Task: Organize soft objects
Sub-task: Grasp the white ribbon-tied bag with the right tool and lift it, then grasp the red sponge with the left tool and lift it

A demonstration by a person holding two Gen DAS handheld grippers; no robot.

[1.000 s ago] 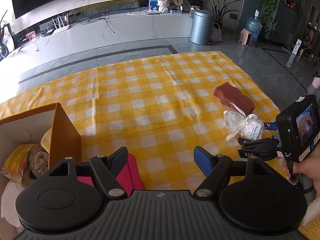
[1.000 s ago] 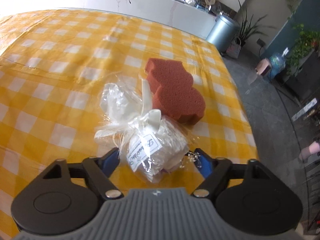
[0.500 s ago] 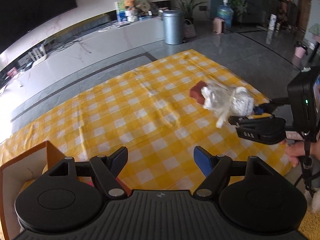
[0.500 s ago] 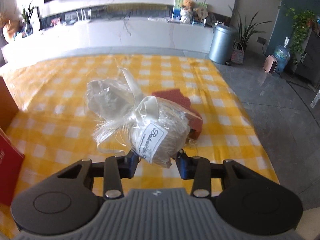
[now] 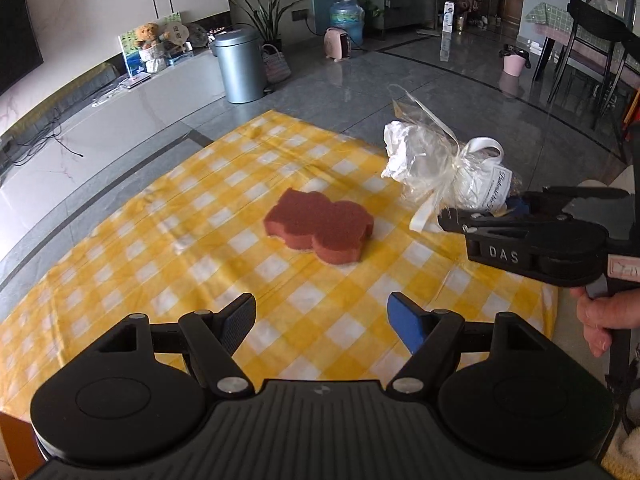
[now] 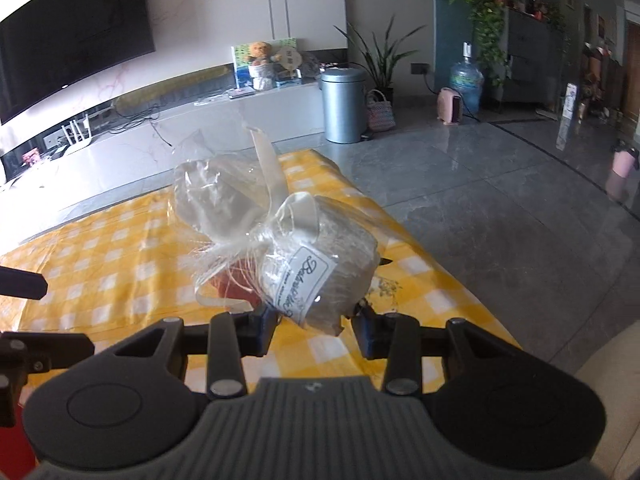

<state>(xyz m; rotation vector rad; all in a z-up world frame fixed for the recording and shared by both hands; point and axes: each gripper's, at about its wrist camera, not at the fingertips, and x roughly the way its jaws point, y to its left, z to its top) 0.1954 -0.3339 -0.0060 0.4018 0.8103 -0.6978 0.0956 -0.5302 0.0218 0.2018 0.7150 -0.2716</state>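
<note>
Underneath everything, a yellow checked cloth (image 5: 192, 216) covers the floor, and a reddish-brown sponge (image 5: 320, 228) lies flat toward its far right corner. Above the cloth's right edge, the right gripper (image 6: 314, 326) is clamped on a wrapped bundle (image 6: 320, 276) tied with a white ribbon (image 5: 476, 156), lifted clear of the cloth. The bundle looks light and squashy, its wrap crinkly and likely slippery, so the plump body is the safer hold. The left gripper (image 5: 322, 320) hangs spread wide and empty, near the sponge, which should compress easily when pinched across its sides.
</note>
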